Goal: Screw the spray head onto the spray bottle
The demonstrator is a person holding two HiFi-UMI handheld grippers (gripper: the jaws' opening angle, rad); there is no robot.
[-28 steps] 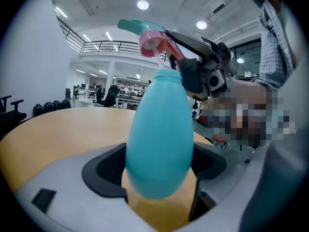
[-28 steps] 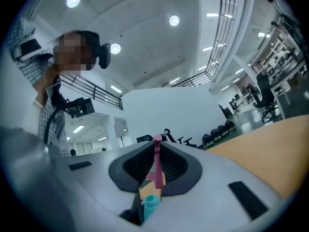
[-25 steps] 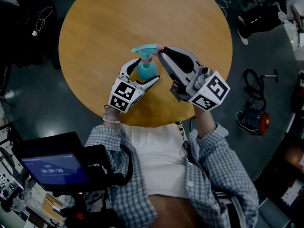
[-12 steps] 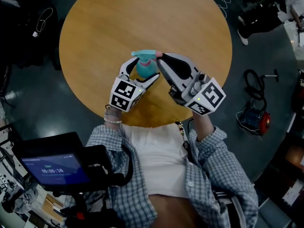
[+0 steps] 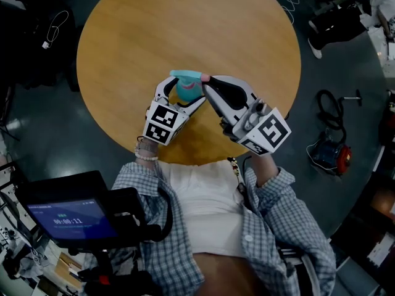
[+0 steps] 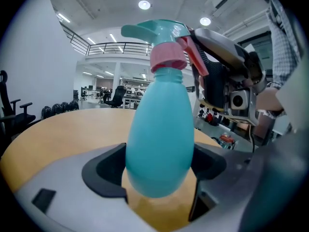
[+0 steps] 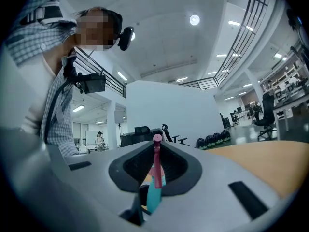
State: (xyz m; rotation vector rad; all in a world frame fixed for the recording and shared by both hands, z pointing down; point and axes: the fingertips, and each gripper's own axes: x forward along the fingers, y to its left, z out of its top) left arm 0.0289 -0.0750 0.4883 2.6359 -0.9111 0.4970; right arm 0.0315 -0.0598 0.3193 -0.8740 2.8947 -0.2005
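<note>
At the bottom of the head view the person's checked sleeves (image 5: pixel 271 208) reach up the frame toward the two hand-held tools, with a small lit screen (image 5: pixel 71 217) at the lower left. Just above the sleeves, near the lower middle of the frame, the left gripper (image 5: pixel 182 96) has its two jaws clamped on the rounded body of the teal spray bottle (image 6: pixel 161 139), one dark pad pressing each flank. The bottle stands upright between them; whether its base touches the wood below cannot be told. To the right of it the right gripper (image 5: pixel 207 80) comes in from the lower right, and its jaws are almost together, pinching the thin pink trigger (image 7: pixel 157 166) that hangs from the spray head (image 6: pixel 154 32). The teal spray head sits on top of the bottle with its pink collar (image 6: pixel 167 59) on the neck and its nozzle pointing to the left of the frame. Beyond the grippers the round wooden table (image 5: pixel 185 17) fills the upper middle, bare wood on all sides of the bottle. Around it lies the dark floor (image 5: pixel 345 73), with cables and equipment at the right edge
</note>
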